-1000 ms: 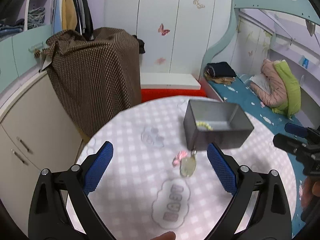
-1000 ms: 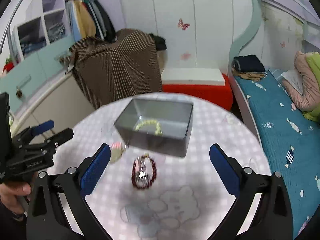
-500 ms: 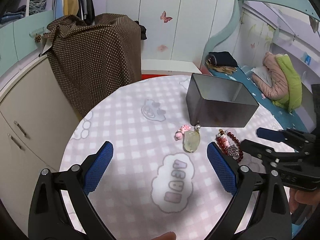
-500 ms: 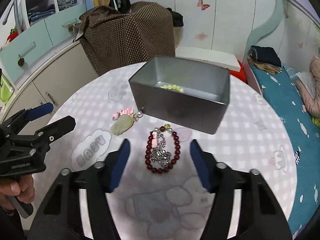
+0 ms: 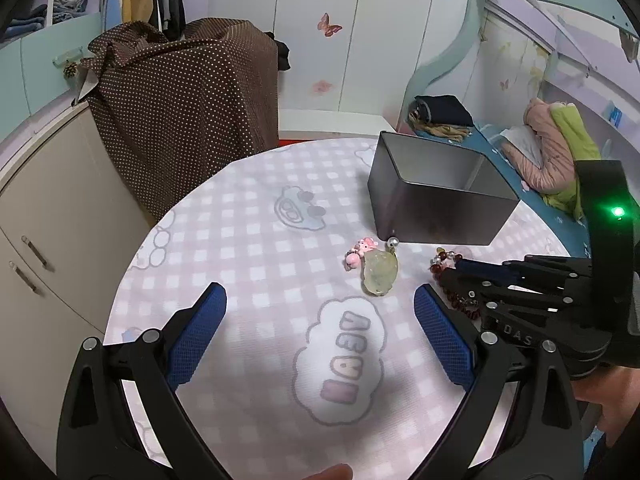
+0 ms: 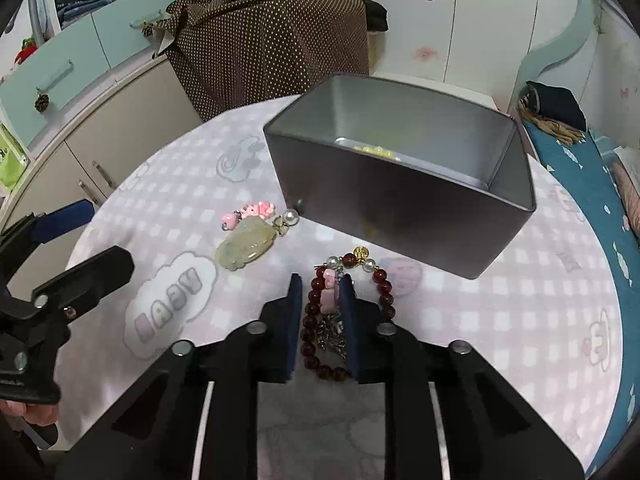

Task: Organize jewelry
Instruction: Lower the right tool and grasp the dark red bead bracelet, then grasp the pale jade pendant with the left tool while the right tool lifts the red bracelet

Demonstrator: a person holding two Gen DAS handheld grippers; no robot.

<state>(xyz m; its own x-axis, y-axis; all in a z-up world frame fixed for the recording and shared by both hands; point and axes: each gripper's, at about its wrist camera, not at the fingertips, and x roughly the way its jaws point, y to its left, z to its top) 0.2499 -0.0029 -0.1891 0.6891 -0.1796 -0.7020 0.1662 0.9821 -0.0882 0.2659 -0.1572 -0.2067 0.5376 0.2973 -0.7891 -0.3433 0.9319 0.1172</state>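
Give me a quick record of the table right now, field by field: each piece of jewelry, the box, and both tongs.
box: grey metal tin, open, pale yellow beads inside
pendant: pale green carved stone with pink charms, on the tablecloth beside the tin
bracelet: dark red beads, on the cloth
right tongs: just been closing, around the bracelet's near part
left tongs: open, nothing between them

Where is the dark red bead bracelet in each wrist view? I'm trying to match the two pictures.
Left wrist: the bracelet lies at right of centre, mostly hidden behind the right gripper.
Right wrist: the bracelet lies at lower centre, between the gripper's closing fingers.
Shared landmark: grey metal box just beyond it.
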